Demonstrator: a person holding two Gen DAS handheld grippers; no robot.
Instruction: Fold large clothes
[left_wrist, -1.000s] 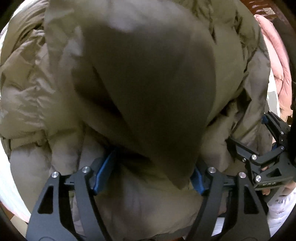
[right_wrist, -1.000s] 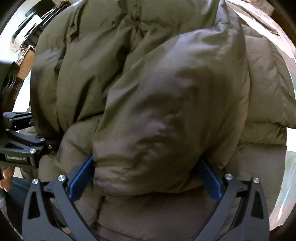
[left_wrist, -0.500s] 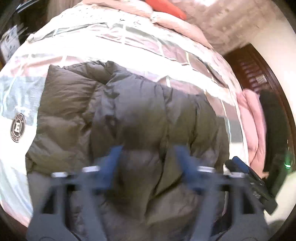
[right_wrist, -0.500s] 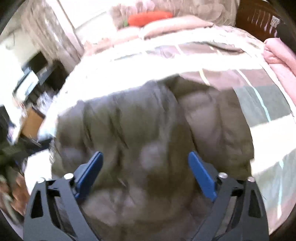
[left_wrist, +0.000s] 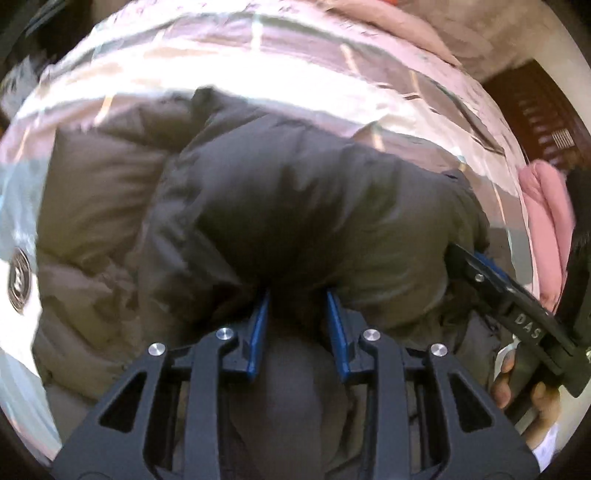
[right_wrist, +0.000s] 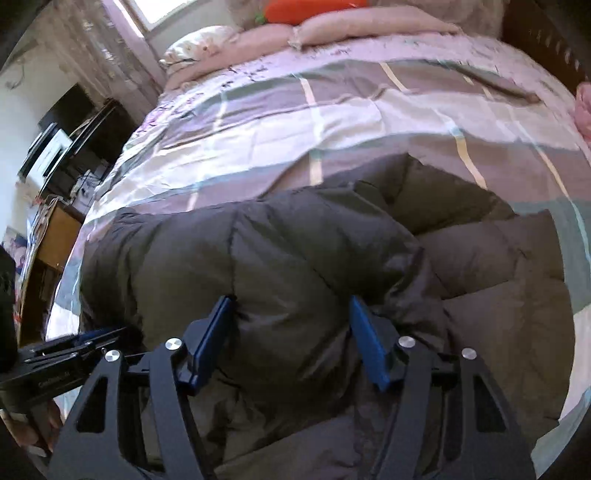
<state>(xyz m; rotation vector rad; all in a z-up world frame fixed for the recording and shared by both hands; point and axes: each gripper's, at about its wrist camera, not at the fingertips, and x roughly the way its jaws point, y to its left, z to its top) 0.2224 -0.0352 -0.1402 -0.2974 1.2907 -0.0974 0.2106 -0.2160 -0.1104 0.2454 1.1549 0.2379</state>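
A puffy olive-brown down jacket (left_wrist: 295, 206) lies bunched on the bed, also in the right wrist view (right_wrist: 295, 266). My left gripper (left_wrist: 297, 299) has its blue pads pinched on a fold of the jacket's near edge. My right gripper (right_wrist: 291, 306) is wider, with a thick fold of the jacket between its blue pads. The right gripper also shows at the right edge of the left wrist view (left_wrist: 476, 266), touching the jacket. The left gripper shows at the left edge of the right wrist view (right_wrist: 77, 341).
The bed has a pink, white and grey checked cover (right_wrist: 332, 110). Pink pillows (right_wrist: 369, 26) and an orange cushion lie at its head. A pink garment (left_wrist: 546, 221) lies at the right. A desk and shelves (right_wrist: 55, 240) stand left of the bed.
Both grippers were wide open under a lifted bulk of jacket. The jacket has dropped flat on the bed, and both grippers have narrowed onto folds at its near edge.
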